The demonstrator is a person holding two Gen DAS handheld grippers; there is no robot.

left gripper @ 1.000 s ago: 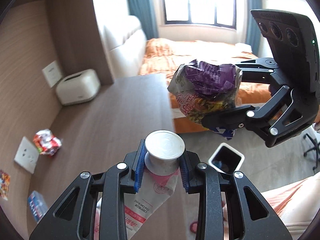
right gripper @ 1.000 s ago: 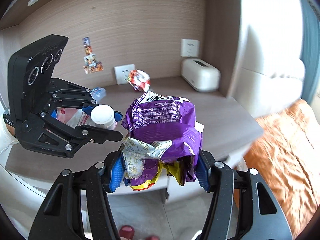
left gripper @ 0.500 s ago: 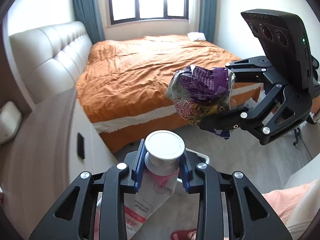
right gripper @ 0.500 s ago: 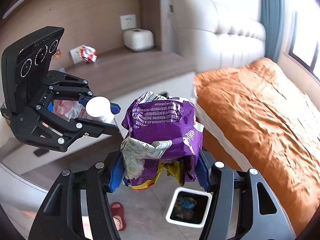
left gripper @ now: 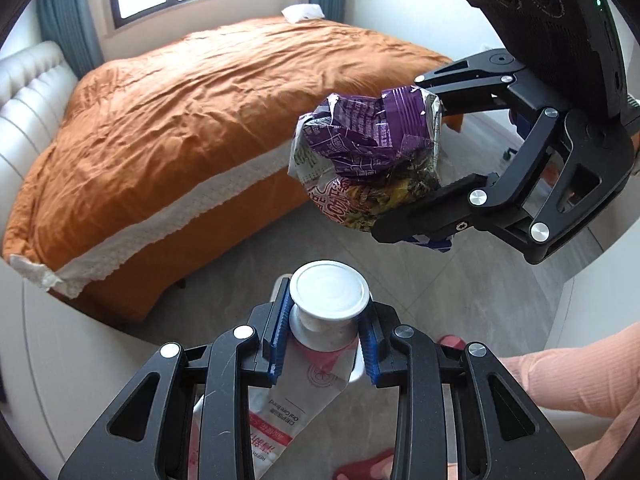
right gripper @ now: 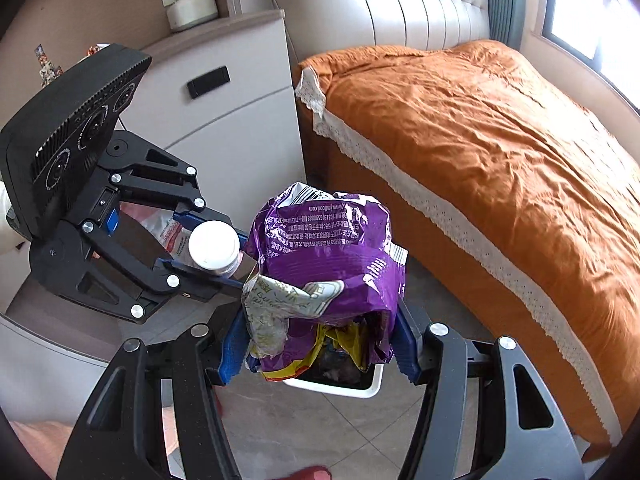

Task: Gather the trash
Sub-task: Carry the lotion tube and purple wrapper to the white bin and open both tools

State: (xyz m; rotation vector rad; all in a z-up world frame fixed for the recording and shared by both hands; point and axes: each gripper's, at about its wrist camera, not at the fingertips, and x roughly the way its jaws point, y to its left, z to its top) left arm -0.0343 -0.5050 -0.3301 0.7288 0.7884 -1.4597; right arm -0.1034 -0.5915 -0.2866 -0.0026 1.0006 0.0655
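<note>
Crisp bag [right gripper: 324,264]: crinkled foil-backed plastic, glossy purple. Tube [left gripper: 296,396]: soft printed plastic, smooth white plastic cap. Bedspread [right gripper: 480,140]: matt orange cloth, creased, white lace edging. Headboard [right gripper: 400,4]: padded cream leather-look, slight sheen. Bin [right gripper: 360,390]: smooth white plastic rim. Floor [left gripper: 280,260]: grey tile, low sheen.

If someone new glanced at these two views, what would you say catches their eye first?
Probably the crumpled purple snack bag, clamped in the right gripper just above a white trash bin on the floor. Next, the white-capped toothpaste tube pinched in the left gripper, and the orange bed filling the background.
</note>
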